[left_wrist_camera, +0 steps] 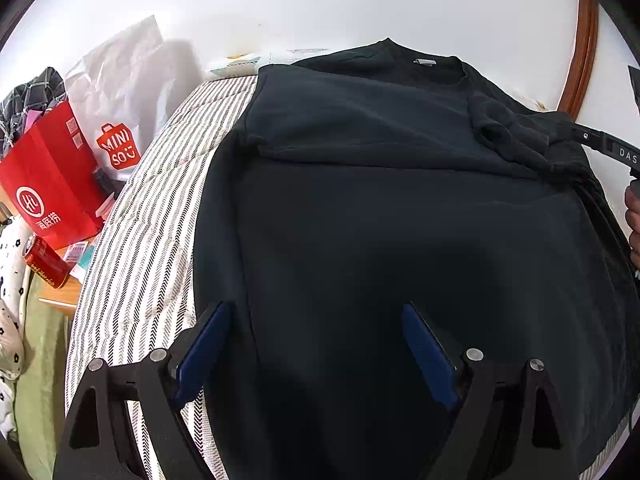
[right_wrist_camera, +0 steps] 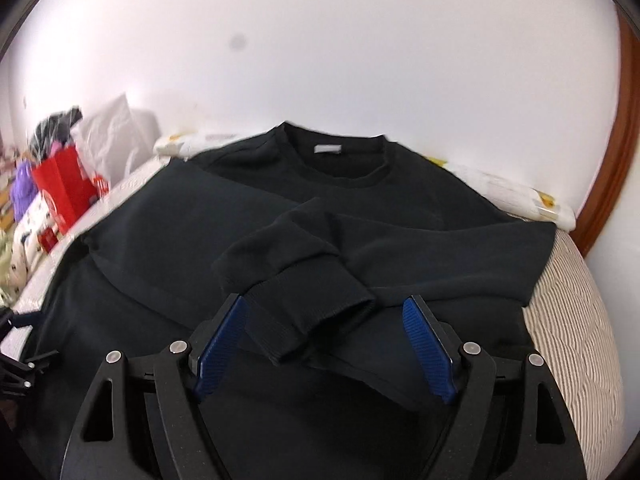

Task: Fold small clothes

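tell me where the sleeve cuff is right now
In the right wrist view the sleeve cuff lies folded across the black sweatshirt's chest, between the open right hand-held gripper's fingers.

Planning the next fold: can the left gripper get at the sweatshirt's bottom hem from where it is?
Probably yes. The left gripper is open and sits low over the sweatshirt, with only flat dark fabric between its pads. Nothing blocks it; the hem itself lies under the frame's lower edge, so its exact spot is unclear.

We count: one black sweatshirt (right_wrist_camera: 280,240), two sleeves folded across its body, one neck label (left_wrist_camera: 425,62). Two grippers, left (left_wrist_camera: 316,354) and right (right_wrist_camera: 326,344). Two red bags (left_wrist_camera: 52,176). One white bag (left_wrist_camera: 120,80). One red can (left_wrist_camera: 45,262).
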Demonstrator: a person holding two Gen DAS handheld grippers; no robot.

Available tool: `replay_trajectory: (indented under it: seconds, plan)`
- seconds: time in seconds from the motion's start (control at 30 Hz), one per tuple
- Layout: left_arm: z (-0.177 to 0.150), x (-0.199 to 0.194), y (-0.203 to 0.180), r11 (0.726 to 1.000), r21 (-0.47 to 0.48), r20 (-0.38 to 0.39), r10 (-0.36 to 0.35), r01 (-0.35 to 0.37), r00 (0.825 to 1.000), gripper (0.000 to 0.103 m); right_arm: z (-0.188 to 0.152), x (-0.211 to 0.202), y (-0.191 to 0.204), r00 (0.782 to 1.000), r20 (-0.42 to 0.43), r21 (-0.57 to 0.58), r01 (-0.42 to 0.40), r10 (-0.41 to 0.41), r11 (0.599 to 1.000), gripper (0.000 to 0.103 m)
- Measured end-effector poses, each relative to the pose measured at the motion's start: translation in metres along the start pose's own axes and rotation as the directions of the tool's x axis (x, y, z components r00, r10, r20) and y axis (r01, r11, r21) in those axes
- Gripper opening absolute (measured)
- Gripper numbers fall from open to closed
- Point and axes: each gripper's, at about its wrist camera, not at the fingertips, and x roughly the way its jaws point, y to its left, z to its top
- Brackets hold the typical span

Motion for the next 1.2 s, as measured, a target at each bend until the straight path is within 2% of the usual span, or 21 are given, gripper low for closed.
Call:
replay_trajectory:
  seconds: [0.1,0.17,0.2,0.23,0.27,0.3,0.33,0.37,0.4,0.57,0.67,0.7,0.77,0.83,0.87,0.93,0.97,1.03,1.07,1.13,1.2]
  plan:
    - [0.000,0.000,-0.001,1.000,0.002,-0.001,0.001,-0.001,1.000,0.088,0.003,0.012,-0.010,0.999,-0.041,0.037,0.036,-0.034,0.999,0.079]
    - [0.000,0.000,-0.001,1.000,0.001,0.000,0.000,0.000,1.000,0.088,0.003,0.025,-0.013,0.997,-0.064,0.056,0.037,-0.033,0.998,0.076]
    - [0.000,0.000,-0.001,1.000,0.001,0.000,0.000,0.000,1.000,0.088,0.003,0.033,-0.015,0.997,-0.078,0.074,0.025,-0.020,0.997,0.070]
    - [0.000,0.000,-0.001,1.000,0.001,0.000,0.000,0.000,1.000,0.088,0.003,0.040,-0.016,0.995,-0.095,0.093,0.013,-0.004,0.996,0.059]
    - [0.000,0.001,-0.001,1.000,0.001,-0.001,-0.001,0.001,1.000,0.088,0.002,0.049,-0.016,0.993,-0.116,0.113,-0.003,0.016,0.994,0.054]
    - [0.000,0.000,-0.001,1.000,0.001,-0.001,-0.001,0.001,1.000,0.088,0.002,0.058,-0.016,0.990,-0.139,0.135,-0.014,0.033,0.991,0.040]
    - [0.000,0.000,-0.001,1.000,0.000,0.000,-0.001,0.001,1.000,0.088,0.002,0.065,-0.014,0.987,-0.155,0.148,-0.019,0.042,0.989,0.019]
    - [0.000,0.000,-0.001,1.000,0.000,0.000,-0.002,0.002,1.000,0.088,0.003,0.069,-0.011,0.985,-0.167,0.158,-0.022,0.048,0.987,0.011]
    - [0.000,0.000,-0.001,1.000,-0.001,0.001,-0.002,0.002,1.000,0.088,0.004,0.071,-0.008,0.985,-0.168,0.172,-0.020,0.050,0.985,0.008]
    - [0.000,0.001,-0.002,1.000,0.003,-0.003,-0.001,0.001,1.000,0.089,0.033,0.070,0.027,0.982,-0.095,0.209,-0.139,0.162,0.968,0.007]
    - [0.000,0.001,-0.003,1.000,0.004,-0.004,0.002,-0.002,1.000,0.090,0.050,0.079,0.061,0.970,-0.072,0.185,-0.215,0.231,0.959,0.008]
    - [0.001,0.001,-0.004,1.000,0.004,-0.004,0.002,-0.002,1.000,0.090,0.053,0.082,0.072,0.964,-0.071,0.182,-0.240,0.257,0.953,0.012]
    - [0.001,0.001,-0.004,1.000,0.003,-0.005,-0.003,0.003,1.000,0.090,0.060,0.082,0.089,0.938,-0.060,0.188,-0.326,0.342,0.926,0.014]
    - [0.001,0.001,-0.004,1.000,0.004,-0.004,-0.004,0.004,1.000,0.090,0.065,0.073,0.103,0.889,-0.052,0.141,-0.444,0.454,0.885,0.027]
    - [0.002,0.000,-0.004,1.000,0.002,-0.002,0.000,0.000,1.000,0.090,0.068,0.068,0.105,0.883,-0.043,0.108,-0.460,0.467,0.881,0.032]
    - [0.004,-0.002,-0.006,1.000,0.005,0.006,0.015,-0.015,1.000,0.089,0.070,0.047,0.105,0.911,0.014,0.016,-0.413,0.413,0.911,0.050]
    - [0.007,-0.005,-0.009,1.000,0.017,0.019,0.023,-0.023,1.000,0.089,0.067,0.034,0.098,0.931,0.050,-0.025,-0.362,0.363,0.932,0.051]
    - [0.018,-0.009,-0.017,0.999,0.037,0.047,0.028,-0.030,0.998,0.089,0.061,0.020,0.081,0.953,0.067,-0.074,-0.292,0.296,0.954,0.051]
    - [0.026,-0.011,-0.022,0.999,0.048,0.057,0.020,-0.023,0.998,0.089,0.058,0.016,0.074,0.962,0.064,-0.086,-0.261,0.267,0.962,0.051]
    - [0.044,-0.012,-0.031,0.998,0.063,0.075,0.003,-0.008,0.997,0.089,0.048,0.011,0.051,0.987,0.040,-0.101,-0.153,0.157,0.983,0.051]
    - [0.064,-0.012,-0.041,0.998,0.069,0.105,-0.016,0.009,0.994,0.089,0.039,0.007,0.029,0.996,0.024,-0.100,-0.087,0.090,0.991,0.051]
